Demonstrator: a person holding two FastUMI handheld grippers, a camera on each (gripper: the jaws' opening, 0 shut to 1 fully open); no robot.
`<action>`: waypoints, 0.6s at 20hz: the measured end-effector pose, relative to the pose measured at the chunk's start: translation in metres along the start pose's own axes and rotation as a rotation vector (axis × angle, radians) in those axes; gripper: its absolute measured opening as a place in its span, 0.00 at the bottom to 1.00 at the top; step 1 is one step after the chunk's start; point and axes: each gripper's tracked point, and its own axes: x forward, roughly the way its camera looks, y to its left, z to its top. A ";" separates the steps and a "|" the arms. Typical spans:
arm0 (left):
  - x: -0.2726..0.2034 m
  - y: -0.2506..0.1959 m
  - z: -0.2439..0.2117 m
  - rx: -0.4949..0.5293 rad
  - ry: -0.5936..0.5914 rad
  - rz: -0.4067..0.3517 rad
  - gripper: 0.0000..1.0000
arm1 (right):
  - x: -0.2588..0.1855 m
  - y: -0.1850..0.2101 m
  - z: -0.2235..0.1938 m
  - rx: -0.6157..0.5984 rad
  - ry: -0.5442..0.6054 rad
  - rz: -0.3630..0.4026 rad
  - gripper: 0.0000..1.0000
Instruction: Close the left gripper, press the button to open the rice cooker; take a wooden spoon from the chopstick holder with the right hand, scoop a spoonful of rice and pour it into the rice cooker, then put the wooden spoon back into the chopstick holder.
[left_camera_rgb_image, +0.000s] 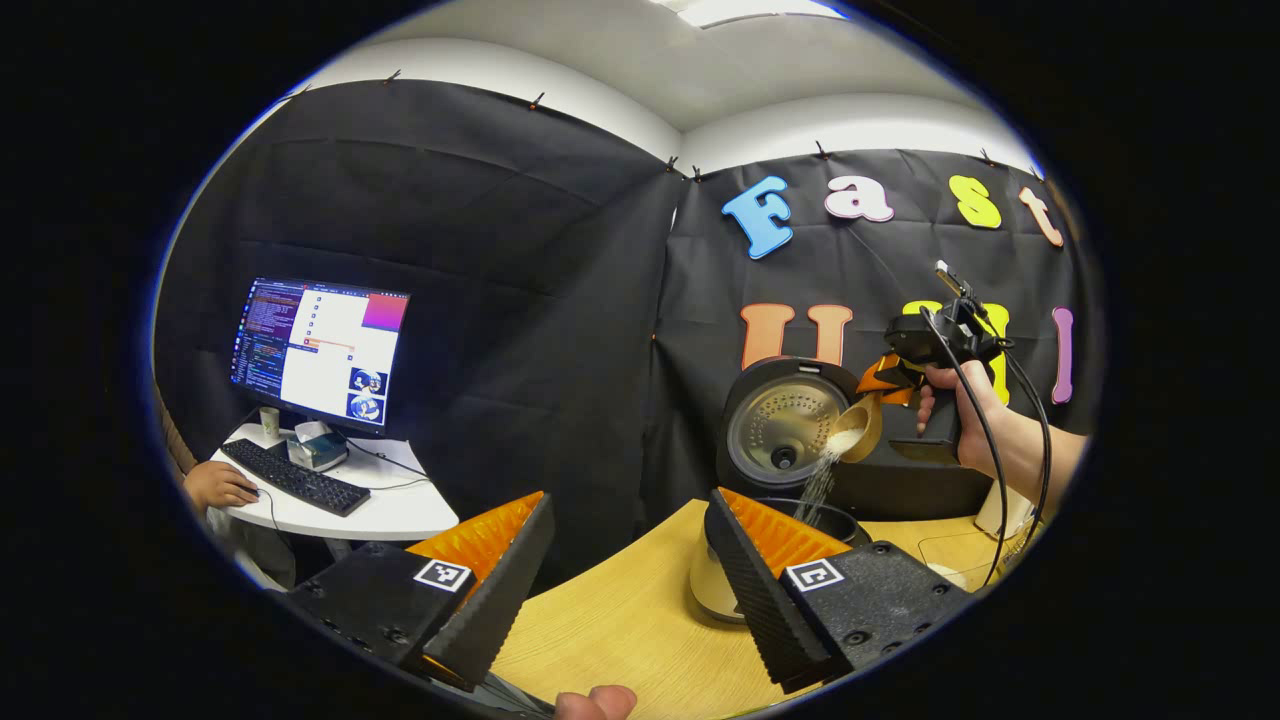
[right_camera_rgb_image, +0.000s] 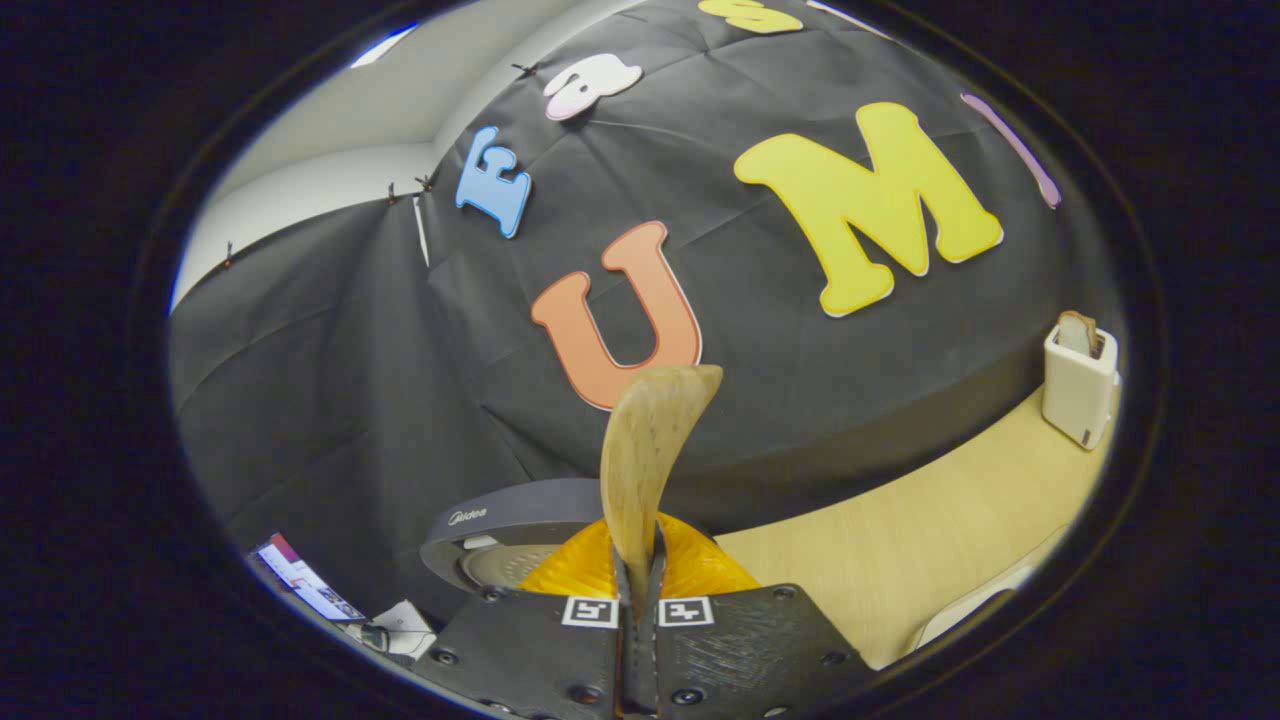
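The rice cooker (left_camera_rgb_image: 800, 500) stands on the wooden table with its lid (left_camera_rgb_image: 785, 425) raised; the lid's edge (right_camera_rgb_image: 520, 530) also shows in the right gripper view. My right gripper (left_camera_rgb_image: 885, 380) is held above it, shut on the wooden spoon (left_camera_rgb_image: 858, 428), which is tipped so that rice (left_camera_rgb_image: 822, 478) streams down into the pot. In the right gripper view the spoon (right_camera_rgb_image: 650, 440) rises from my right gripper (right_camera_rgb_image: 640, 590), seen from its back. My left gripper (left_camera_rgb_image: 620, 580) hovers open near the table's edge, left of the cooker, with nothing between its fingers.
A white toaster (right_camera_rgb_image: 1078, 385) with a slice of bread stands on the table (right_camera_rgb_image: 900, 560) by the wall. To the left, a white desk (left_camera_rgb_image: 380, 505) carries a monitor (left_camera_rgb_image: 320, 350) and keyboard, with a person's hand (left_camera_rgb_image: 215, 487) on it.
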 end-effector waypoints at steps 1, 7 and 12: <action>0.000 0.001 0.001 0.001 -0.003 0.003 0.98 | 0.000 0.000 0.000 -0.013 -0.003 0.000 0.00; 0.002 0.000 0.001 0.002 -0.014 -0.003 0.98 | -0.001 0.005 0.000 -0.058 -0.016 -0.001 0.00; 0.000 -0.002 0.004 0.003 -0.026 -0.017 0.98 | -0.001 0.006 -0.001 -0.096 -0.020 0.007 0.00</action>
